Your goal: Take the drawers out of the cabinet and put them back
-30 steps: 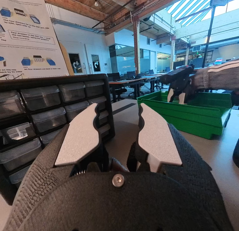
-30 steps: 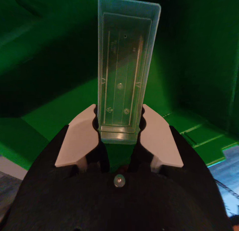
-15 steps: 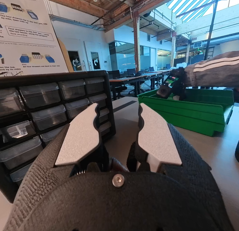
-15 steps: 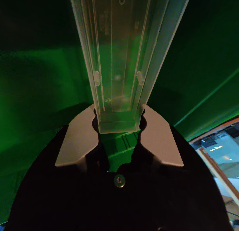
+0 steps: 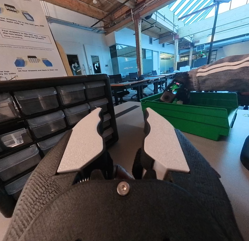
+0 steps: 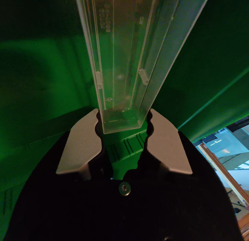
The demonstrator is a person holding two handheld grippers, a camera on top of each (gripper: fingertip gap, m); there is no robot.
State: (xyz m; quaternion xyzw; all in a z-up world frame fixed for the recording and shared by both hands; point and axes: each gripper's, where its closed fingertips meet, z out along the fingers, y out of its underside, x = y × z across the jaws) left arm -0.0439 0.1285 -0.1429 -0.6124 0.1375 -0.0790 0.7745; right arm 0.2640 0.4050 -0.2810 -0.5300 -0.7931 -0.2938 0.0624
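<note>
A black cabinet (image 5: 56,80) with several clear drawers (image 5: 45,124) stands on the left in the left wrist view. My left gripper (image 5: 123,112) is open and empty, held over the table beside the cabinet's right end. A green bin (image 5: 188,121) sits to the right. The right gripper's body (image 5: 173,93) reaches down into it, fingertips hidden by the rim. In the right wrist view my right gripper (image 6: 123,112) is shut on the near end of a clear drawer (image 6: 121,52). The drawer stretches away from me inside the green bin (image 6: 40,86).
A white instruction poster (image 5: 24,32) stands behind the cabinet. The grey table (image 5: 128,128) runs between cabinet and bin. A person's striped sleeve (image 5: 218,75) comes in from the right. A dark rounded object (image 5: 244,153) sits at the right edge. Office desks and chairs stand far behind.
My right gripper has gone down into the green bin with the drawer, and the drawer now lies flatter and stretches farther away. My left gripper has stayed open and barely moved.
</note>
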